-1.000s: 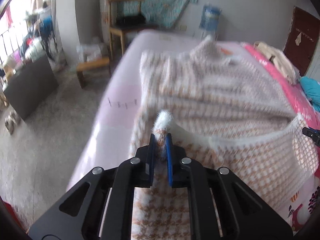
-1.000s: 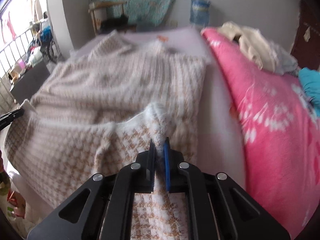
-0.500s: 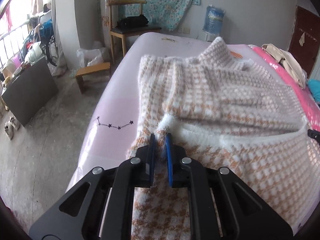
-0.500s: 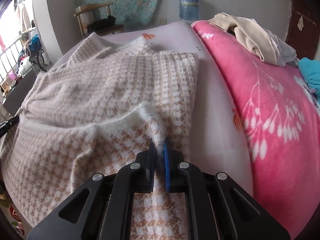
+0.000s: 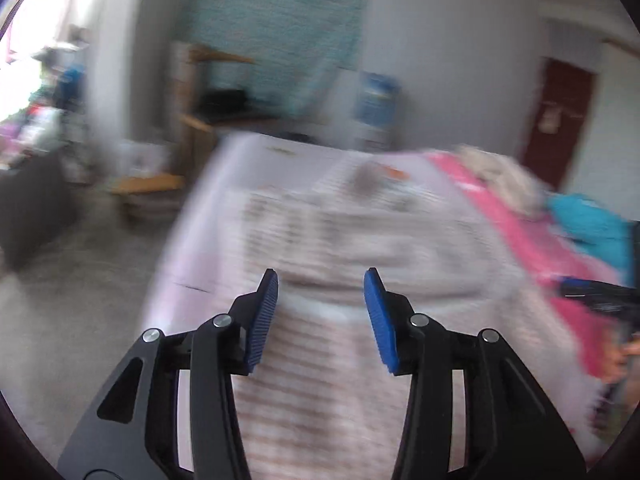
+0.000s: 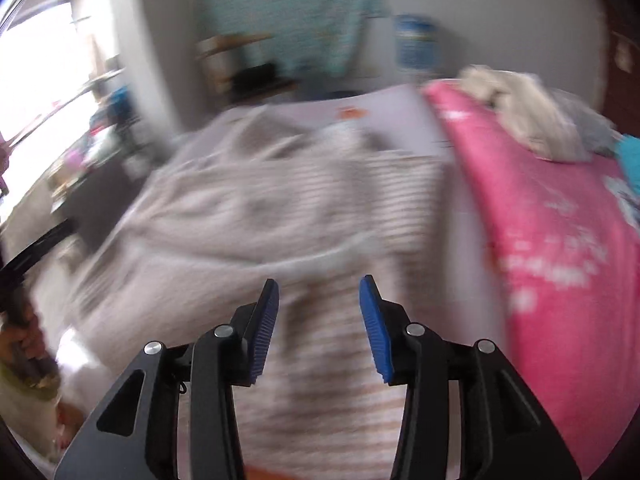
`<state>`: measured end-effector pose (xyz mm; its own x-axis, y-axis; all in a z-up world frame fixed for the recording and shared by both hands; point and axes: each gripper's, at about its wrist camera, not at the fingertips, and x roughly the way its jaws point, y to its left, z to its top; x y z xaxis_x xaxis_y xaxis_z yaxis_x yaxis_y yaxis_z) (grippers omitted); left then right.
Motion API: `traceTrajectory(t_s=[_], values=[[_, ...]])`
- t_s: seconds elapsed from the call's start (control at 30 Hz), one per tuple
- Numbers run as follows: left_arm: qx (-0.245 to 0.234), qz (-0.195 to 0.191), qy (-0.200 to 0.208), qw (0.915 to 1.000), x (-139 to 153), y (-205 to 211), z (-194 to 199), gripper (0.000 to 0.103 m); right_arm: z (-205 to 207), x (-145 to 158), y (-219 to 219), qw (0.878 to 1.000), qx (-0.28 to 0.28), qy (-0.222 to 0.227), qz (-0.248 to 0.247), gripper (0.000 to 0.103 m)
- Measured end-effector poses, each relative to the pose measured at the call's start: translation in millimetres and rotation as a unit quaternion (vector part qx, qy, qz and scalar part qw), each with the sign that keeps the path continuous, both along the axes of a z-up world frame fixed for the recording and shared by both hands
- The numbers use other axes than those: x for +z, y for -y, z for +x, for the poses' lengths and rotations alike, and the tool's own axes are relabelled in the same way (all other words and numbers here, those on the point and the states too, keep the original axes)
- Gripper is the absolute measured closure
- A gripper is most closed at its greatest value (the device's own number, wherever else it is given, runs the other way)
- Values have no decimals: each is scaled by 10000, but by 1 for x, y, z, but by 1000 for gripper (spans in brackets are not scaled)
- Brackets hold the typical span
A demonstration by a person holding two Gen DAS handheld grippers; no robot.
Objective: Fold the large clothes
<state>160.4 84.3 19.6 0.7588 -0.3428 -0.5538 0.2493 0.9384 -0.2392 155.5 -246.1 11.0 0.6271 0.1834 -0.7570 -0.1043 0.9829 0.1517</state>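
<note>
Fingers of both grippers are now spread wide apart with nothing between the blue ribbed pads; half a second ago each pair was clamped on the white fluffy hem of the garment. The left gripper [image 5: 320, 312] and the right gripper [image 6: 318, 318] are both seen raised above the cloth, no contact being visible.

The large beige-and-white houndstooth knitted sweater [image 5: 340, 248] is observed lying on the bed, released, with its white hem [image 6: 320, 260] folded up over the body and resting across the garment just ahead of the fingertips. In the right wrist view the sweater [image 6: 260, 208] is seen spread across the pale lilac bedsheet [image 6: 392, 116], beside the pink floral quilt [image 6: 540, 208].

Both views are heavily smeared by motion, whereas the earlier frames were sharp; fine detail of the fold cannot be judged.

Further out, a cream-coloured bundle of clothing [image 6: 520, 112] is noted on the quilt, and a turquoise cloth [image 5: 592, 228] beyond it. A wooden chair [image 5: 212, 92], a blue water bottle [image 5: 376, 100] and a teal patterned wall hanging [image 5: 280, 32] are recorded at the far wall.
</note>
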Motion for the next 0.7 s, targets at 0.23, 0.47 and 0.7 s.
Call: traceTrajectory(t_s=[0.23,0.47,0.7], values=[[-902,294,-1019,9903,-62,81,16,66,32,-55,-68,9935,858,-723,207,82],[-619,510,-958,9922,-78,81,30,66,51,-61,-64,9949,592,-793,213,86],[-598,406,-953,9928,-76,77,27,66,56,-58,-24,9967,-309,-646,-390,86]])
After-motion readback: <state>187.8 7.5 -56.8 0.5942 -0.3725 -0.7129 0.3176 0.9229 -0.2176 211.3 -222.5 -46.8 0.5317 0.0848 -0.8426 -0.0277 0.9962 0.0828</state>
